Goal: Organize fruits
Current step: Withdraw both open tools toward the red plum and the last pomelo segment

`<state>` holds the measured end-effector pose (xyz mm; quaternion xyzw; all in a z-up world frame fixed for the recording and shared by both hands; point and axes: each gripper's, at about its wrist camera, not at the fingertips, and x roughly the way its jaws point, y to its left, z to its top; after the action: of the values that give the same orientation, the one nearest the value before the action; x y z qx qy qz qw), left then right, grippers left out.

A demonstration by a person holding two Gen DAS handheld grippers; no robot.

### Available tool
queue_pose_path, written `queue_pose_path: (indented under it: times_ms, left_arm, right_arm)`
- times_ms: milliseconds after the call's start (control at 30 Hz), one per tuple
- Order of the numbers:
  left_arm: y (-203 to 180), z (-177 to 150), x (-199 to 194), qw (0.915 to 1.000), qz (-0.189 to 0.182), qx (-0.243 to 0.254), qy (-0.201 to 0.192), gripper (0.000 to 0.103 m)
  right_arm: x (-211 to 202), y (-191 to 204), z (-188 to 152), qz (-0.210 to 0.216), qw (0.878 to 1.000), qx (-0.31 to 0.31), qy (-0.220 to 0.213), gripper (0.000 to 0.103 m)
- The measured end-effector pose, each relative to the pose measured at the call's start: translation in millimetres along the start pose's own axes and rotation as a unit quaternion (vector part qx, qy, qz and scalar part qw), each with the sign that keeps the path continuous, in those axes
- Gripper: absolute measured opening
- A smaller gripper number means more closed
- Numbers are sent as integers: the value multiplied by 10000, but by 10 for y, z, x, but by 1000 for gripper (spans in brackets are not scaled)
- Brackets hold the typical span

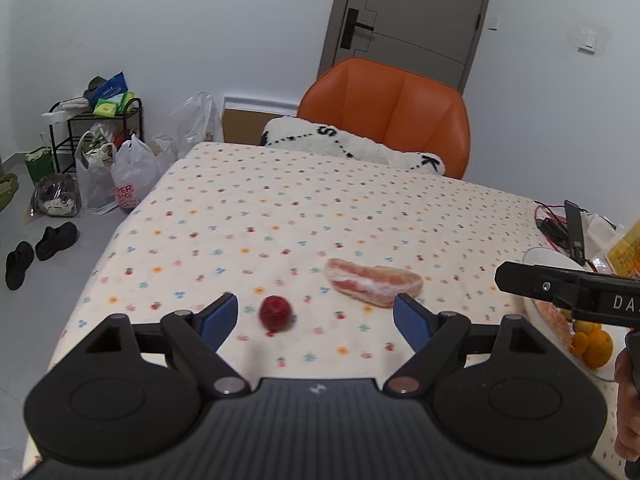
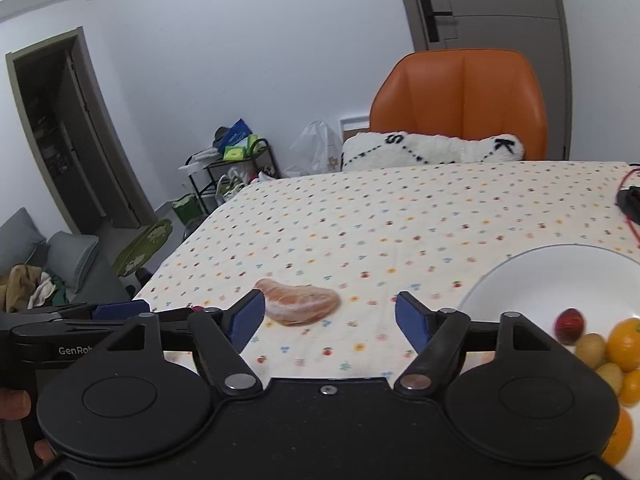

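Here we see the left gripper [image 1: 316,316] spread wide and empty above the table [image 1: 360,208], its blue fingertips [image 1: 219,316] well apart. Between them, nearer the left one, a small red strawberry [image 1: 275,312] lies on the dotted tablecloth [image 1: 280,200], touching neither fingertip. Just beyond the right fingertip lies a peeled pinkish citrus segment [image 1: 372,284], flat on the cloth.

The right gripper [image 2: 330,316] is likewise wide open and holds nothing. In its view the same citrus segment [image 2: 302,304] rests just past its left fingertip, and we cannot tell whether the two touch. To the right sits a white plate [image 2: 540,276] on the cloth; at its near right side we see another strawberry [image 2: 569,325], some oranges [image 2: 626,344] and a few small yellowish fruits [image 2: 591,349] packed close together. In the left view the right gripper's black body reaches in over this plate [image 1: 538,260], with part of a hand [image 1: 628,412] below it.

Across the table stands an orange chair [image 1: 392,116] with a white cushion [image 1: 352,144] on it, and behind that a grey door [image 1: 412,12]. On the floor to the left are plastic bags [image 1: 128,176], a black rack [image 1: 96,132] and dark shoes [image 1: 40,248].
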<state>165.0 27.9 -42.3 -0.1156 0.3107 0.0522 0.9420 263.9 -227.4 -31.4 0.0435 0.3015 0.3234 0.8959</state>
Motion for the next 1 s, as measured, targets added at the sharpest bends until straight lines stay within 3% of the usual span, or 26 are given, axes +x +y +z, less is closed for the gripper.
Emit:
queue_pose_path:
  times_ms: [433, 733, 1000]
  left_arm:
    - [304, -36, 19, 9998, -28, -197, -5, 83]
    - [446, -31, 143, 9996, -28, -232, 146, 79]
    - [418, -12, 301, 9993, -97, -146, 336, 60]
  right_arm:
    - [296, 237, -40, 92, 9995, -126, 292, 98]
    - [519, 310, -54, 101, 9987, -200, 464, 98]
    - [666, 239, -46, 135, 9981, -192, 573, 91]
